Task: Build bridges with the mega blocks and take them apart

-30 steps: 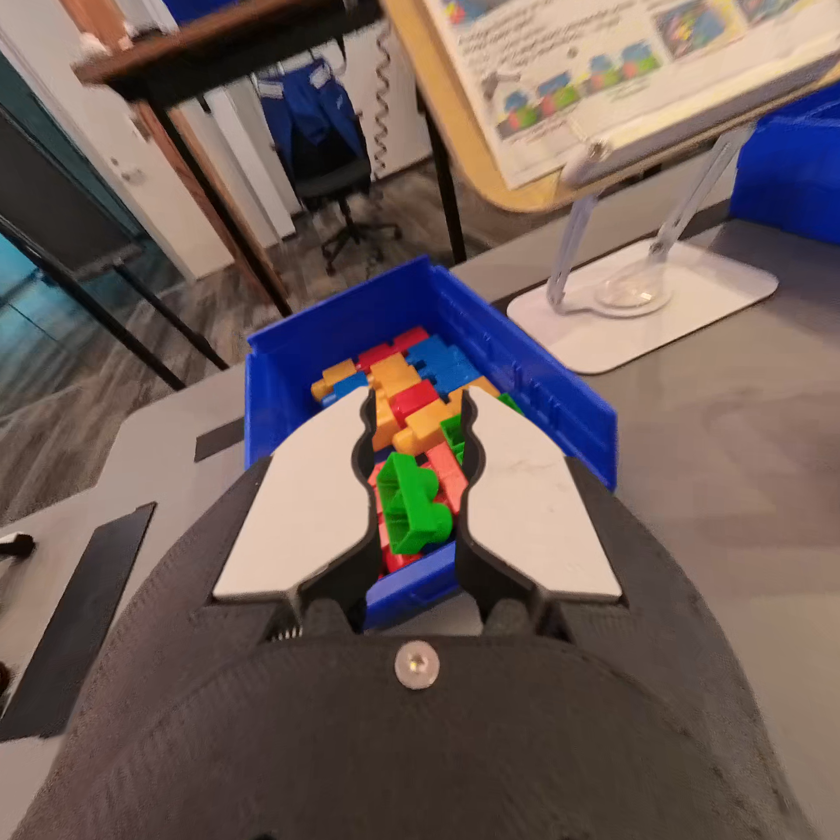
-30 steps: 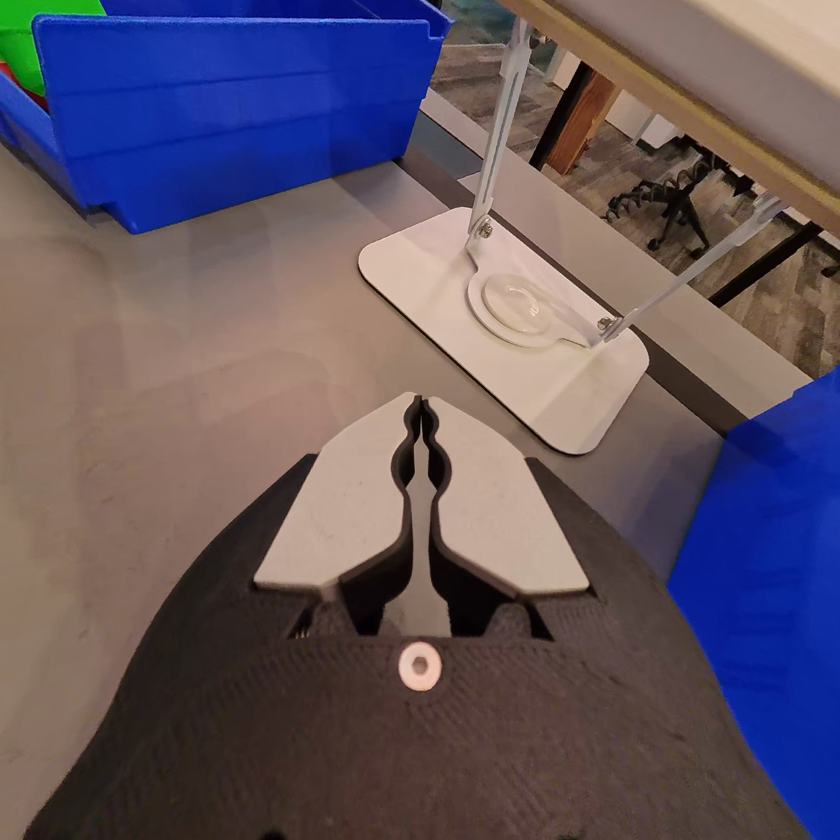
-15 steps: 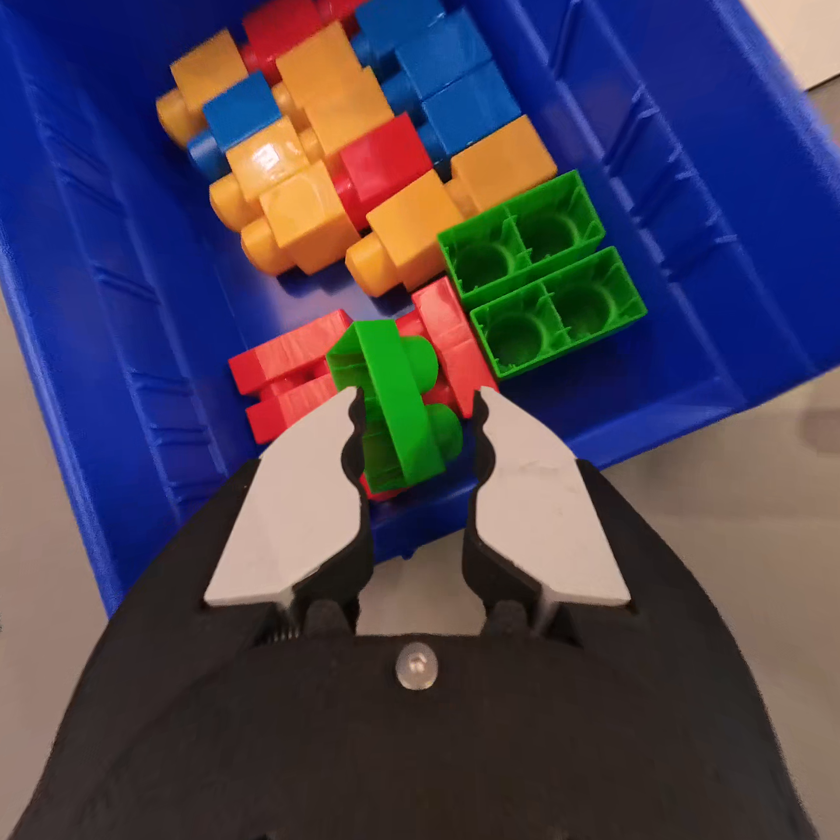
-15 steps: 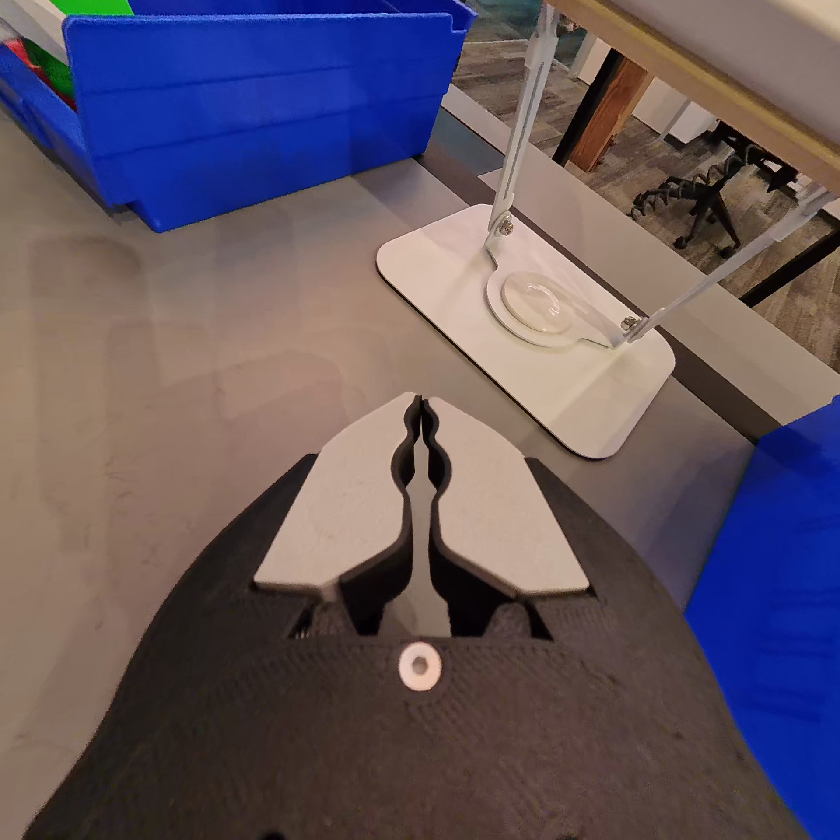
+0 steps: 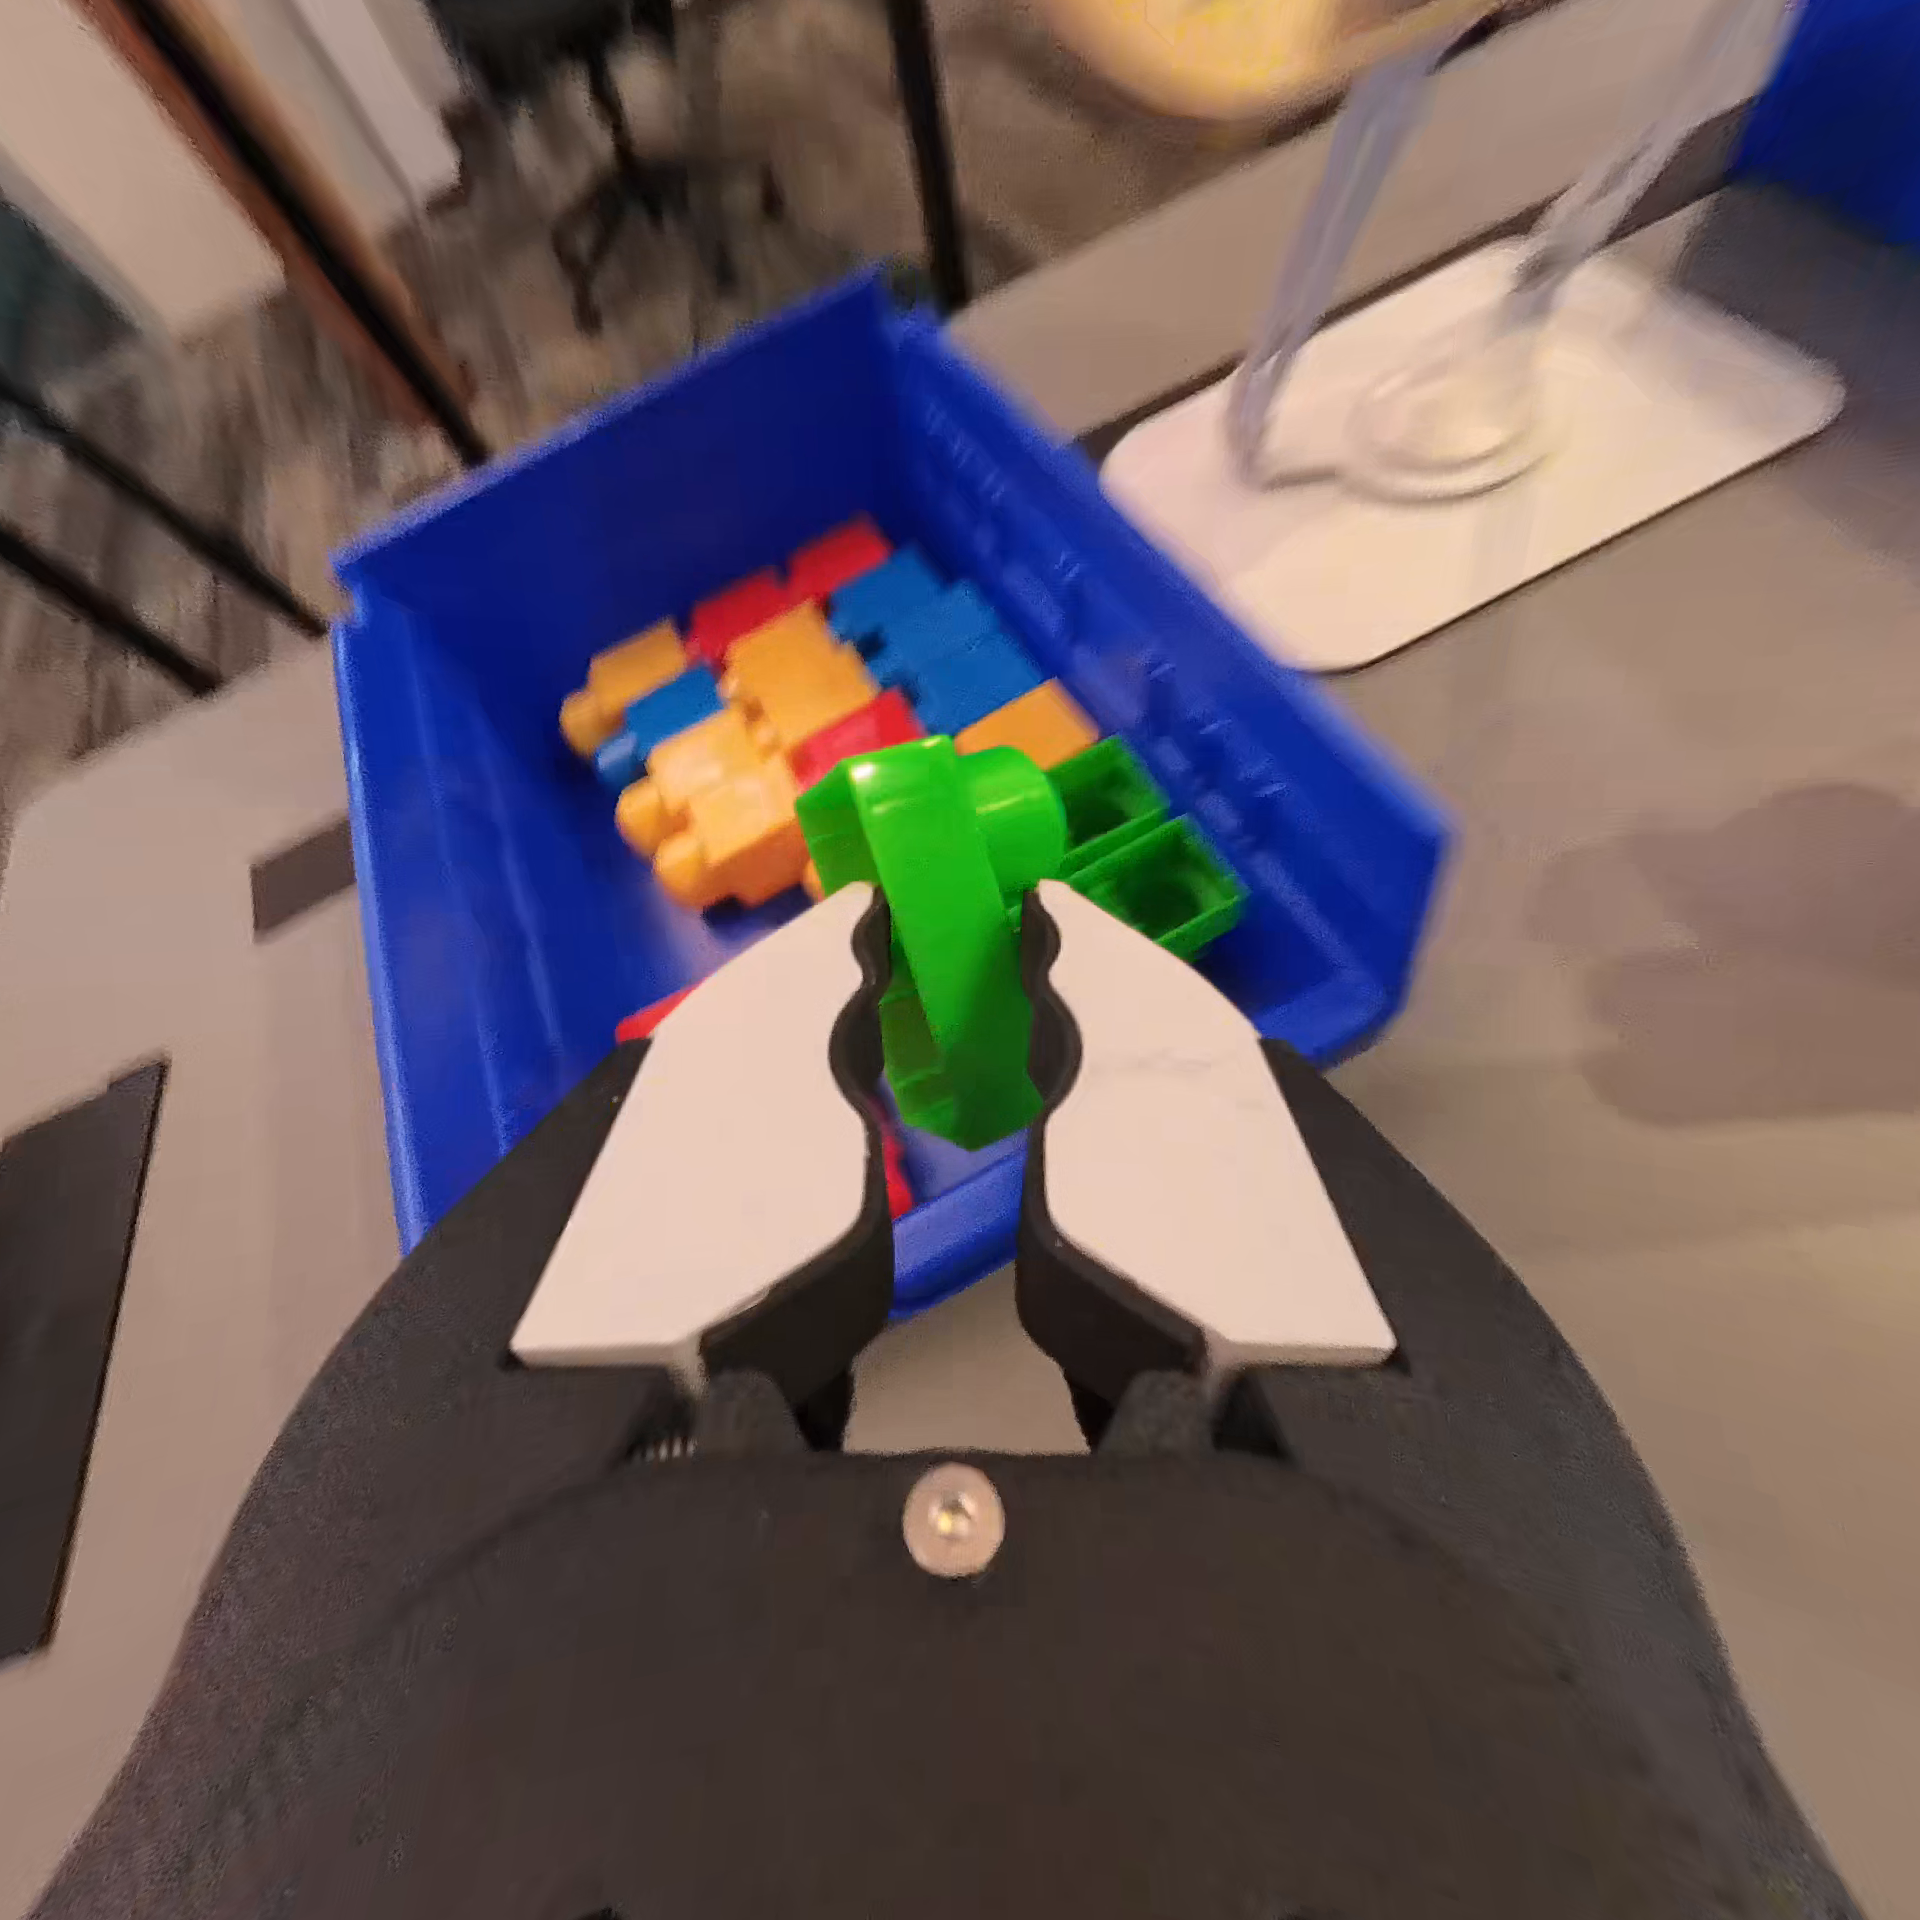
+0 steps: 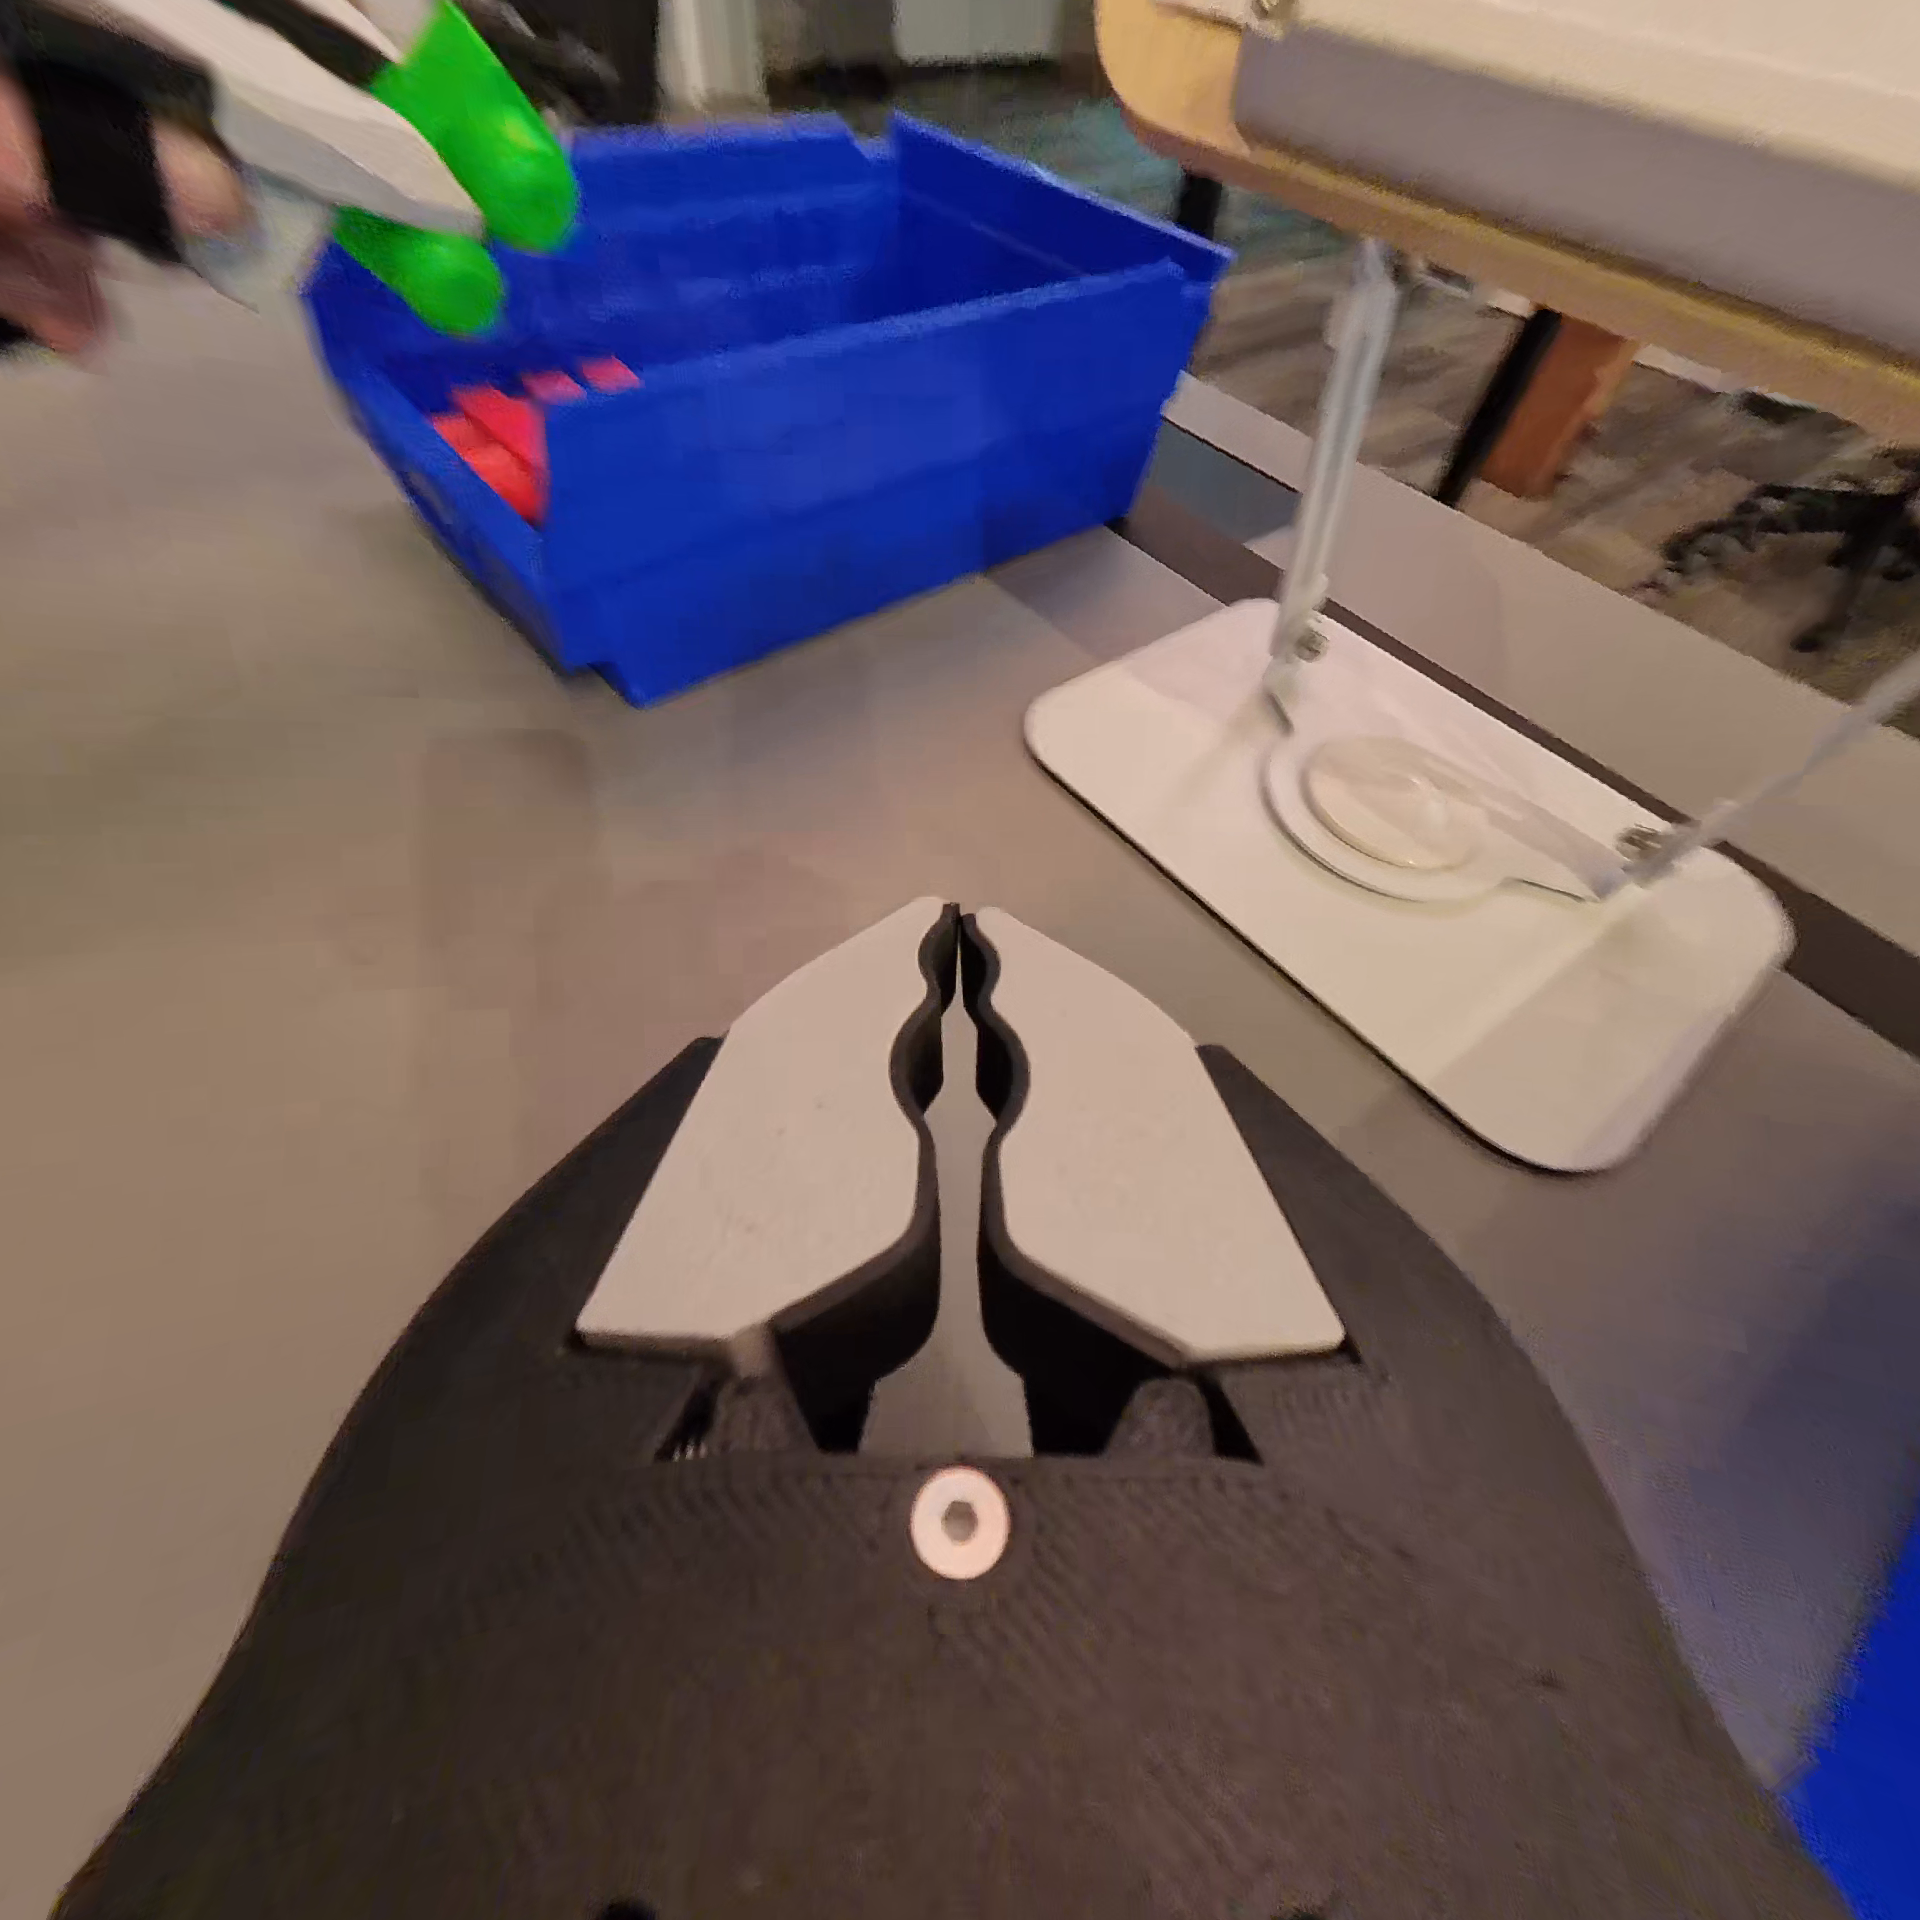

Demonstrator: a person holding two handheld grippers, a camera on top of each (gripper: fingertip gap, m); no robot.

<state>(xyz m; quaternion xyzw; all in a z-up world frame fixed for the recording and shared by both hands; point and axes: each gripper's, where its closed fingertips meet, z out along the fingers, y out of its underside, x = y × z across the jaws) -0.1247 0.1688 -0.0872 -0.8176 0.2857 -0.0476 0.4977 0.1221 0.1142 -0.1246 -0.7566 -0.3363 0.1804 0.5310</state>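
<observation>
Left gripper (image 5: 956, 914) clamps a green block (image 5: 940, 894) above the near end of the blue bin (image 5: 436, 831), both fingers pressed on the block's flat sides, studs pointing right. Seen from the right wrist view, the same block (image 6: 468, 197) hangs clear of the bin (image 6: 831, 499), off the table (image 6: 312, 831). Right gripper (image 6: 956, 920) waits low over the table w/ fingertips together, nothing between them.

Rest of the blocks — yellow (image 5: 727, 821), blue (image 5: 925, 634), red (image 5: 852, 727), two more green ones (image 5: 1153, 883) lying hollow side up — sit loose in the bin.

Handling, as a judgement: hollow hard plastic, prob. very light, stiff, not fragile, but glossy & smooth, so it could twist or slip in a pinch. Best hold is across the flat side walls, approx. mid-body, as here; avoid the round studs and the open underside, both needed free for stacking. A white stand (image 5: 1455, 499) sits beyond the bin.
</observation>
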